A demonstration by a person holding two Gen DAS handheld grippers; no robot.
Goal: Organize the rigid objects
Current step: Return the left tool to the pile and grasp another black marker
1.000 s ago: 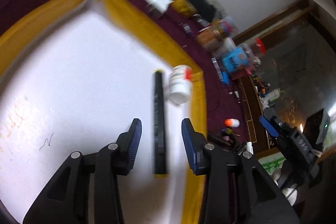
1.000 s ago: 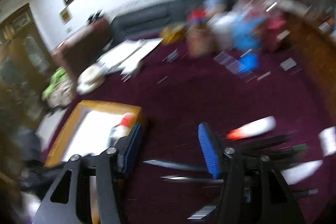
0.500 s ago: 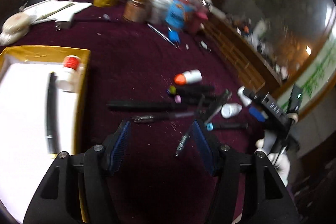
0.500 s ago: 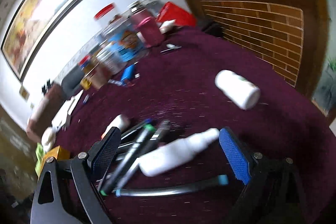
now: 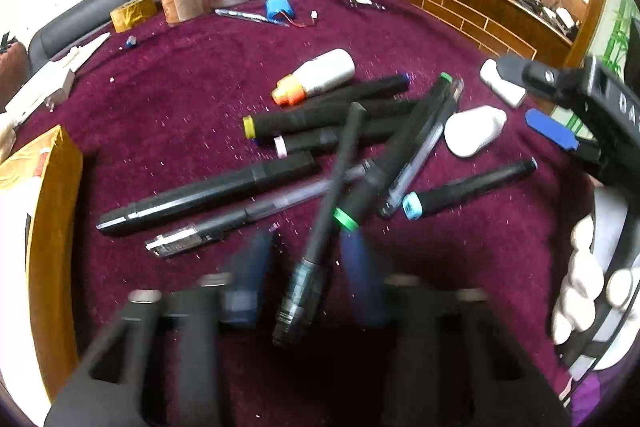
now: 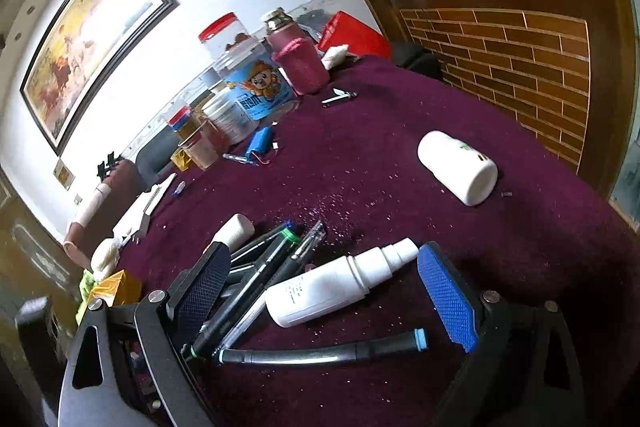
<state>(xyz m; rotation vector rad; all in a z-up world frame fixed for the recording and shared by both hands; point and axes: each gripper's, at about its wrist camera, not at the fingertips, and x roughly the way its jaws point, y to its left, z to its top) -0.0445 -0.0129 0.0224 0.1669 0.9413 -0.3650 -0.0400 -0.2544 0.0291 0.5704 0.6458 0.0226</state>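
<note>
Two open tools (image 5: 306,267) (image 6: 324,291) face nine pens (image 5: 316,163), three bottles (image 6: 336,287).

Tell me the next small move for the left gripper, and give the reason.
Probably ease the left gripper down and shut it on the thin black pen. The pen's near end already lies between the open jaws, atop the marker pile, so it looks freest to lift. The right gripper is open astride the white spray bottle.

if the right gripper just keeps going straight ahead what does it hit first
Most likely the white spray bottle, lying between the open fingers of the right gripper, just beyond the blue-capped marker. Depth is hard to judge.
</note>
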